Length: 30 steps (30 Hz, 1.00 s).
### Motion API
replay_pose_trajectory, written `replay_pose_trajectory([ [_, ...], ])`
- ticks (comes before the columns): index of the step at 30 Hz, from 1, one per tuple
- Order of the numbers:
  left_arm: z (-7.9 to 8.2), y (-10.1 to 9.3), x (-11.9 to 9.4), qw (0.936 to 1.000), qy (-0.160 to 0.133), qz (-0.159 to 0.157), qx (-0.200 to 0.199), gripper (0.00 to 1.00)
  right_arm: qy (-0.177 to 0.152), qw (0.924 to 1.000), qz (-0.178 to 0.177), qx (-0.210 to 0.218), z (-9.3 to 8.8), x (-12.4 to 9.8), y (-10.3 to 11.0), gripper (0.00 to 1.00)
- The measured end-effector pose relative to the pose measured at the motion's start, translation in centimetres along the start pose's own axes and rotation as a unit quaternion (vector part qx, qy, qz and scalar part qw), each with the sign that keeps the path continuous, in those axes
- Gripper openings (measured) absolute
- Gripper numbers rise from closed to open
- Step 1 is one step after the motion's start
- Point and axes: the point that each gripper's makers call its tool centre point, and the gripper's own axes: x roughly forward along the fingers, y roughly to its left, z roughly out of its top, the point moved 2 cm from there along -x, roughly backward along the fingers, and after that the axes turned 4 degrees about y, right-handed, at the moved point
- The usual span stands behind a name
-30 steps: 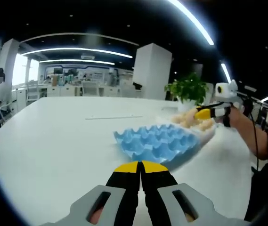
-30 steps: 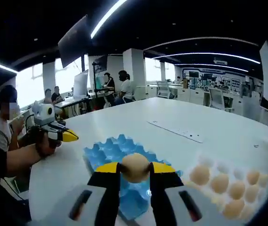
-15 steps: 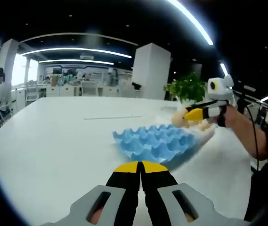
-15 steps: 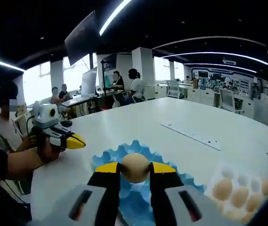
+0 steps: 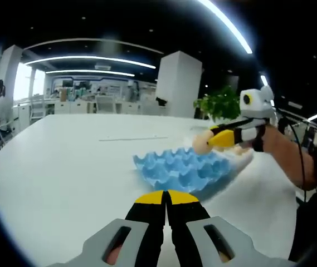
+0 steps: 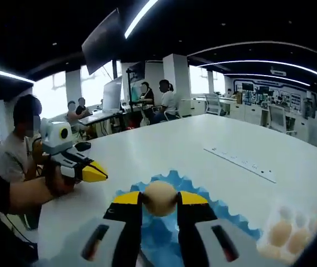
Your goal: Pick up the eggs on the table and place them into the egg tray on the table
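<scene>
In the left gripper view, the left gripper [image 5: 167,196] has its yellow-tipped jaws pressed together on nothing above the white table [image 5: 63,167]. The blue egg tray [image 5: 181,168] lies just ahead of it. Beyond the tray, the right gripper [image 5: 209,140] carries an egg [image 5: 201,143].

In the right gripper view, that egg [image 6: 160,198] sits clamped between the jaws, over the blue tray [image 6: 225,222]. A white tray of eggs [image 6: 289,238] lies at the lower right, and a power strip [image 6: 240,163] farther off. No readable writing.

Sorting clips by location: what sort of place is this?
Most likely an open-plan office: a long white table, people seated at desks with monitors, strip ceiling lights, and a potted plant.
</scene>
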Motion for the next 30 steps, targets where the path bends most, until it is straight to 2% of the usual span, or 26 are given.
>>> replay_pose_trajectory([
  [7, 0.1, 0.0, -0.1, 1.0, 0.0, 0.0, 0.0, 0.0, -0.001, 0.9999, 0.013, -0.008, 0.8, 0.9, 1.1, 0.25],
  [10, 0.0, -0.5, -0.1, 1.0, -0.001, 0.001, 0.001, 0.0, 0.001, 0.9998, 0.017, -0.011, 0.9, 1.4, 1.4, 0.25],
  [30, -0.2, -0.4, 0.0, 1.0, -0.004, 0.003, -0.003, 0.0, 0.013, 0.9992, 0.035, -0.014, 0.3, 3.1, 3.0, 0.25],
])
